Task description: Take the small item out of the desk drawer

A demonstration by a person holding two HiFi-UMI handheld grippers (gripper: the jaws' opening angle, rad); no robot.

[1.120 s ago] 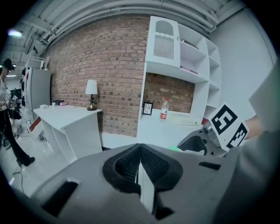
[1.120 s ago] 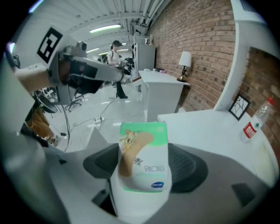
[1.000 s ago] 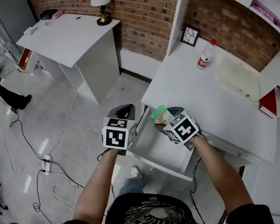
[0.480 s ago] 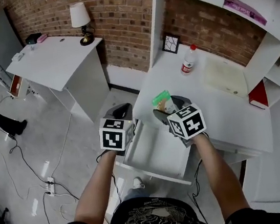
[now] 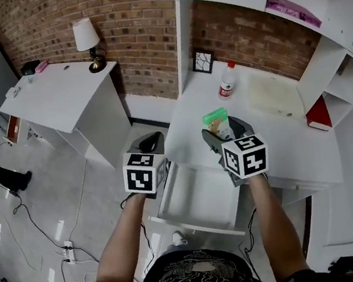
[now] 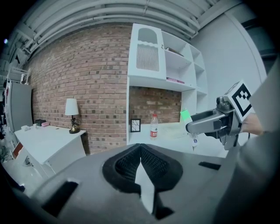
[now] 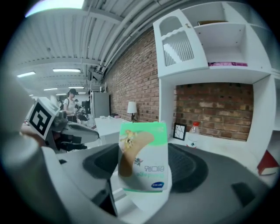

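Note:
My right gripper is shut on a small green and white packet and holds it upright above the front of the white desk top. In the right gripper view the packet stands between the dark pads and fills the middle. Below and to the left, the desk drawer hangs pulled out. My left gripper hovers off the desk's left edge, left of the drawer. Its jaws are shut with nothing in them. The left gripper view also catches the right gripper with the packet.
On the desk stand a clear bottle with a red label, a small picture frame, a pale mat and a red book. White shelves rise above. A second white desk with a lamp stands at the left; cables lie on the floor.
Both grippers have risen. The right one has carried the packet up from over the open drawer to above the desk top. The left one stays shut beside the drawer.

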